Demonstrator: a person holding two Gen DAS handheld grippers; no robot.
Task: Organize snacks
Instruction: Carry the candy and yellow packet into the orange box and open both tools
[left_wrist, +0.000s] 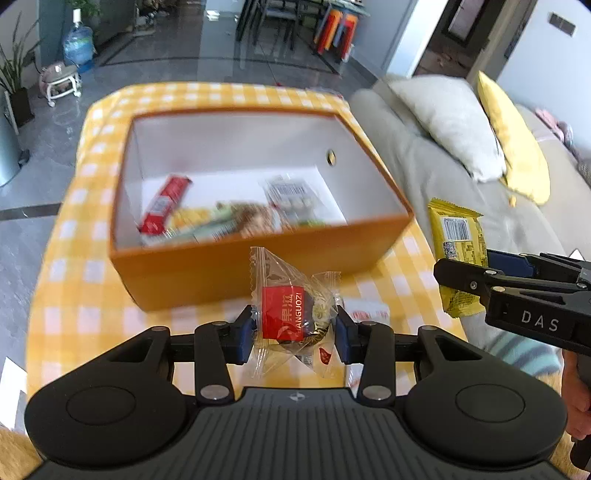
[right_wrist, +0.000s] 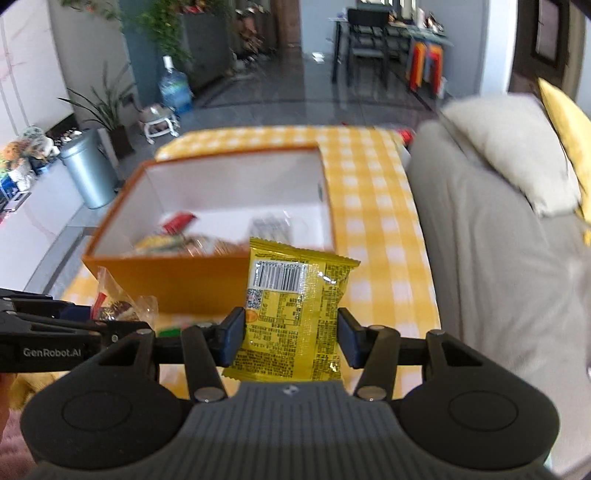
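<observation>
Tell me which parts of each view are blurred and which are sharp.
Left wrist view: the clear candy wrapper is sharp; the orange box and the snacks inside are smeared. Right wrist view: the yellow packet is sharp; the box and sofa are blurred.

So the left gripper (left_wrist: 294, 325) has its blue pads clamped on a clear-wrapped candy with a red label (left_wrist: 286, 314), held just short of the orange box's (left_wrist: 229, 269) near wall. The box sits on a yellow checked tablecloth (left_wrist: 74, 295) and already has a red bar (left_wrist: 164, 205) and a few blurry packets in it. Over by the cloth's right edge, the right gripper (left_wrist: 480, 273) grips a yellow packet (left_wrist: 456, 236).
</observation>
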